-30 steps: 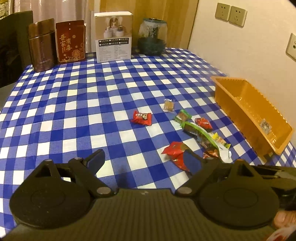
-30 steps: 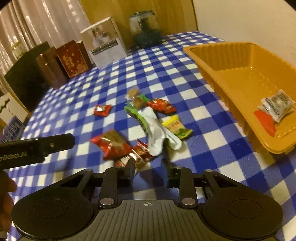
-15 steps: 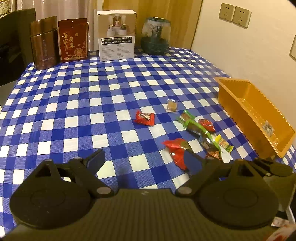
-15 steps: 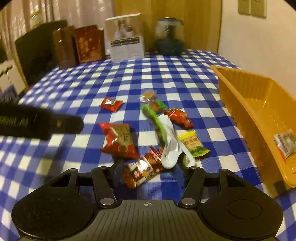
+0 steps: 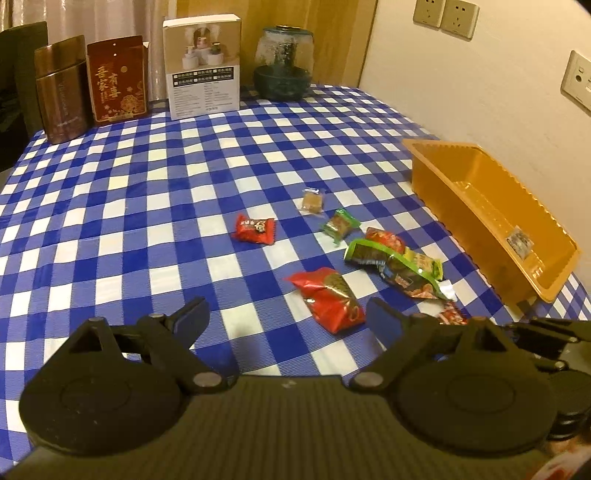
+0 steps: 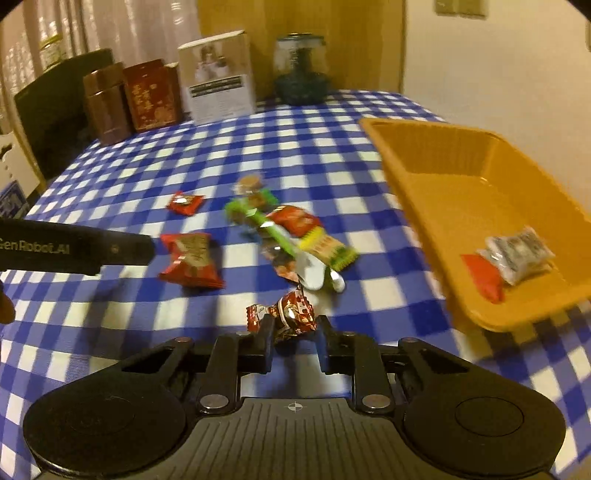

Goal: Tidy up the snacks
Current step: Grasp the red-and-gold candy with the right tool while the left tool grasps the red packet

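Observation:
Several wrapped snacks lie loose on the blue-checked tablecloth: a small red candy [image 5: 255,229], a brown cube sweet [image 5: 312,200], a green pack [image 5: 339,225], a long green-edged packet [image 5: 391,264] and a big red packet [image 5: 328,299]. My right gripper [image 6: 294,328] is shut on a red-and-white candy [image 6: 286,314], pinched between its pads just above the cloth. To its right, the orange tray [image 6: 406,147] holds a red packet [image 6: 482,275] and a clear packet [image 6: 517,251]. My left gripper [image 5: 286,314] is open and holds nothing, hovering short of the big red packet.
At the table's far edge stand a brown tin [image 5: 61,88], a red box [image 5: 116,77], a white box [image 5: 203,66] and a glass jar [image 5: 284,62]. The wall with sockets [image 5: 445,16] runs along the right, behind the tray. A dark chair [image 6: 55,122] is at the left.
My right gripper has closed on the red-and-white candy that lay between its open fingers and has shifted toward the tray. The left gripper has stayed open and almost still.

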Demonstrator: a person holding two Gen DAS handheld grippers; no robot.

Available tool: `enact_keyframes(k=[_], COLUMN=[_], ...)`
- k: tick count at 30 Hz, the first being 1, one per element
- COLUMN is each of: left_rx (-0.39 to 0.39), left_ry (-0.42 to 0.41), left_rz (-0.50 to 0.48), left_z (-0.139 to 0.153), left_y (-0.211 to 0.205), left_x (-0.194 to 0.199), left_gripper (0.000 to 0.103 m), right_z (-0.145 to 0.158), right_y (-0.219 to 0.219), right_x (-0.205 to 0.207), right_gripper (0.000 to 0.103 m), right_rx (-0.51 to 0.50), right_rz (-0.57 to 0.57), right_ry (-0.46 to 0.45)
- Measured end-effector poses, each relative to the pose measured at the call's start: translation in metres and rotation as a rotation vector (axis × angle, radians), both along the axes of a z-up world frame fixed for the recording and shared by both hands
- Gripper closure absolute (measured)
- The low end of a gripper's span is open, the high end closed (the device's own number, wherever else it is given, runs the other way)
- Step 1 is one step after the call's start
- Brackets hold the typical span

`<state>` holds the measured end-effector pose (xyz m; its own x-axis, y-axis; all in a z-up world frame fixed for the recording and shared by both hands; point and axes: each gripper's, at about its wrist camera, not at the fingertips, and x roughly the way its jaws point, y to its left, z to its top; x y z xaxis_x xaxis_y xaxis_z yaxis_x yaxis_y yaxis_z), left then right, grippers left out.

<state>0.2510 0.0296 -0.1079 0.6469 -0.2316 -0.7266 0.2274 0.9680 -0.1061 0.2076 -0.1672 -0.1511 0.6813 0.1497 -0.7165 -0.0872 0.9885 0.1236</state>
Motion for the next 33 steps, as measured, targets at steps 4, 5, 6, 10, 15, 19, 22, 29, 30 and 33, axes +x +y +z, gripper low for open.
enact_keyframes(k=[4,5,6,10,15,19,22,29,30,33], left_rx=[-0.003,-0.006,-0.009,-0.019,-0.03,-0.033,-0.031,-0.043,-0.049,-0.074], left_ry=[0.004,0.005,0.007,0.007,0.017,0.022,0.021,-0.011,-0.013,-0.011], left_rz=[0.004,0.006,0.01,0.03,0.031,0.026,0.016,0.01,0.014,0.025], left_z=[-0.002,-0.003,-0.003,-0.004,-0.006,-0.008,-0.008,-0.011,-0.012,-0.018], left_y=[-0.003,-0.002,-0.001,0.003,0.001,-0.001,-0.005,-0.017,-0.018,-0.025], left_x=[0.003,0.003,0.004,0.005,0.007,0.006,0.005,0.007,0.009,0.014], left_gripper=[0.013,0.013,0.013,0.013,0.013,0.013,0.013,0.013,0.013,0.016], right_z=[0.003,0.003,0.003,-0.004,-0.017,-0.017,-0.017,-0.008,-0.008,-0.008], right_y=[-0.008,-0.007,-0.006,0.003,0.017,0.02,0.017,0.006,0.005,0.003], right_x=[-0.003,-0.004,-0.005,-0.003,0.001,-0.001,-0.001,-0.002,-0.001,0.0], right_gripper=[0.062,0.044,0.033,0.033,0.035,0.057,0.06,0.073,0.073,0.074], right_rx=[0.018,0.013,0.003,-0.032,-0.084,-0.076,-0.059,-0.047,-0.042,-0.029], right_rz=[0.004,0.016,0.027,0.074,0.103,0.117,0.1,0.051,0.044,0.037], right_ry=[-0.027,-0.04,-0.05,-0.055,-0.059,-0.067,-0.068,-0.076,-0.07,-0.065])
